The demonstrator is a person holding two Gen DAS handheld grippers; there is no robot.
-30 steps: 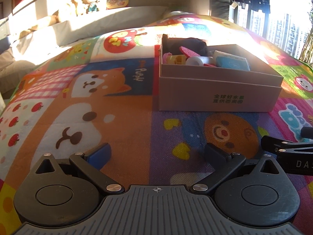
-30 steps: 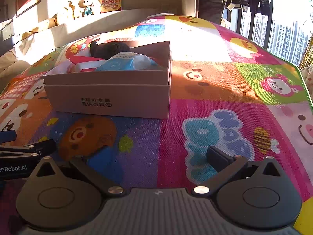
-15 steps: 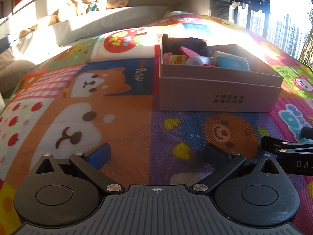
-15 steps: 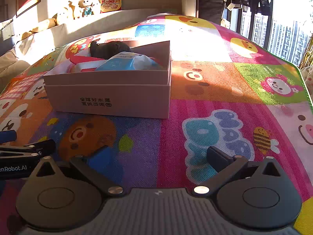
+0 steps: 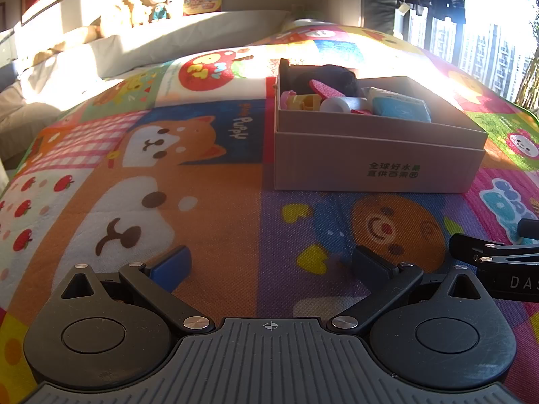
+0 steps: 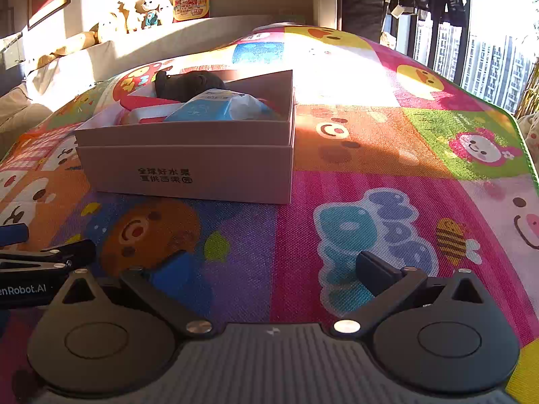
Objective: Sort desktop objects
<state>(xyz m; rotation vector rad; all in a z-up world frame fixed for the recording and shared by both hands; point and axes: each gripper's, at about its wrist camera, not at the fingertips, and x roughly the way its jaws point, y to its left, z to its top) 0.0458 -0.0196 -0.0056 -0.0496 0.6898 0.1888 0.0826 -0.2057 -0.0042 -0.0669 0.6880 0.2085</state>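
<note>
A tan cardboard box (image 5: 377,161) with green print stands on the cartoon play mat; it also shows in the right wrist view (image 6: 188,168). It holds a blue tissue pack (image 5: 401,109), a white roll (image 5: 337,104), a pink item, a yellow item and a dark soft thing (image 5: 323,79). The tissue pack (image 6: 219,109) lies on top in the right wrist view. My left gripper (image 5: 269,264) is open and empty, low over the mat in front of the box. My right gripper (image 6: 269,269) is open and empty, beside it to the right.
The colourful mat (image 5: 202,222) covers the whole surface. A grey cushion (image 5: 188,40) and plush toys (image 5: 158,1) line the far edge. Windows (image 6: 488,64) stand at the right. Each gripper sees the other at its frame edge (image 5: 505,262).
</note>
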